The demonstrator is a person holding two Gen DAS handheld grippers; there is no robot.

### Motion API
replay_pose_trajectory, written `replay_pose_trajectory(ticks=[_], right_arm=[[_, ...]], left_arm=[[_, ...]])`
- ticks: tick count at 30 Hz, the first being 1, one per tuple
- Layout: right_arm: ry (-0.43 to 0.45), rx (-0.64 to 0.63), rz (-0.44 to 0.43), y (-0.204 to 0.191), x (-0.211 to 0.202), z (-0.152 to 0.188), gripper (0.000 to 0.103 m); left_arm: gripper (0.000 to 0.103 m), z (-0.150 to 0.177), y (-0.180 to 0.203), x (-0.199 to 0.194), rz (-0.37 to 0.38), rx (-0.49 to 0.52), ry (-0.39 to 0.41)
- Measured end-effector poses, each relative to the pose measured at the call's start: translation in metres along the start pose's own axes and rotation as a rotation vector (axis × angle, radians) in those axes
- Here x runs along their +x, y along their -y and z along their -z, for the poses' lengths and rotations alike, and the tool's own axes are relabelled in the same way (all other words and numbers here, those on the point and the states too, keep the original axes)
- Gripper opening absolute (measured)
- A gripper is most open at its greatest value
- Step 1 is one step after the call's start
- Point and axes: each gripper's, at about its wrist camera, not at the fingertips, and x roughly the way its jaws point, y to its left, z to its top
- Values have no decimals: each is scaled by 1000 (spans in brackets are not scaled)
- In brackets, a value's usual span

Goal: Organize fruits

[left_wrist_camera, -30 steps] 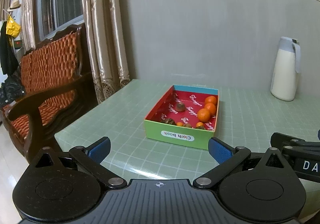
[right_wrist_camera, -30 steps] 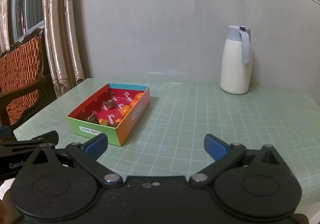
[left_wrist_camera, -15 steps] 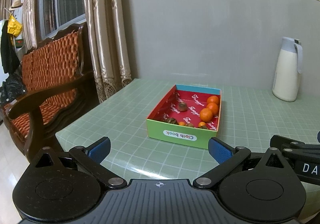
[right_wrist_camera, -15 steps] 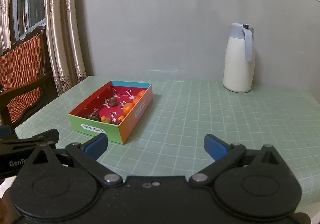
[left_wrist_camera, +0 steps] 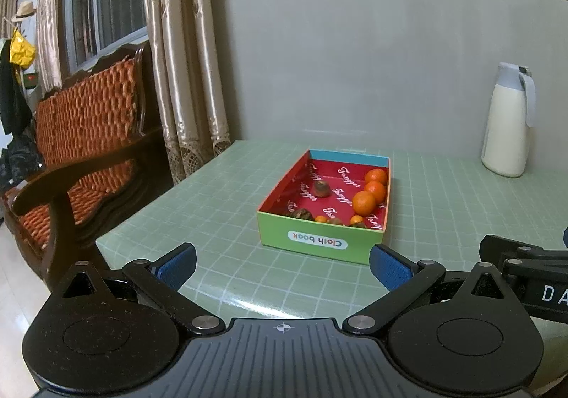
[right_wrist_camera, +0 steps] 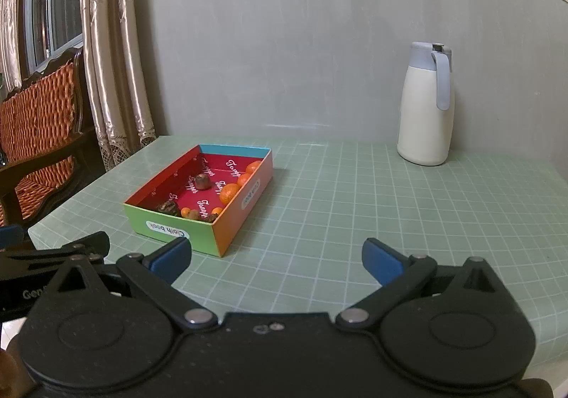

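A colourful open box [left_wrist_camera: 321, 243] with a red inside stands on the green checked table [left_wrist_camera: 220, 206]. It holds several oranges [left_wrist_camera: 364, 202] along its right side, small orange fruits and brown fruits [left_wrist_camera: 322, 188]. The box also shows in the right wrist view [right_wrist_camera: 167, 231], with oranges [right_wrist_camera: 229, 192] and a brown fruit [right_wrist_camera: 202, 182] in it. My left gripper [left_wrist_camera: 282, 265] is open and empty, just short of the box's near wall. My right gripper [right_wrist_camera: 277, 257] is open and empty, to the right of the box's near corner.
A white thermos jug [right_wrist_camera: 426, 105] stands at the back right by the grey wall. A wooden chair with an orange cushion [left_wrist_camera: 74, 135] and curtains [left_wrist_camera: 184, 60] stand left of the table. The table's near left edge [left_wrist_camera: 142, 249] is close.
Both grippers have drifted slightly, so the box and jug sit a little further right in both views. The jaws stay open.
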Motion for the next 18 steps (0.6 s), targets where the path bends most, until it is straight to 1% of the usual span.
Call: replay_pose_trajectory(ticks=[4, 18], right_arm=[[0, 2, -3, 1, 0, 0, 103], [4, -3, -9, 0, 1, -2, 103]], left_arm=[[103, -1, 0, 2, 15, -8, -9], [103, -3, -1, 6, 18, -24, -21]])
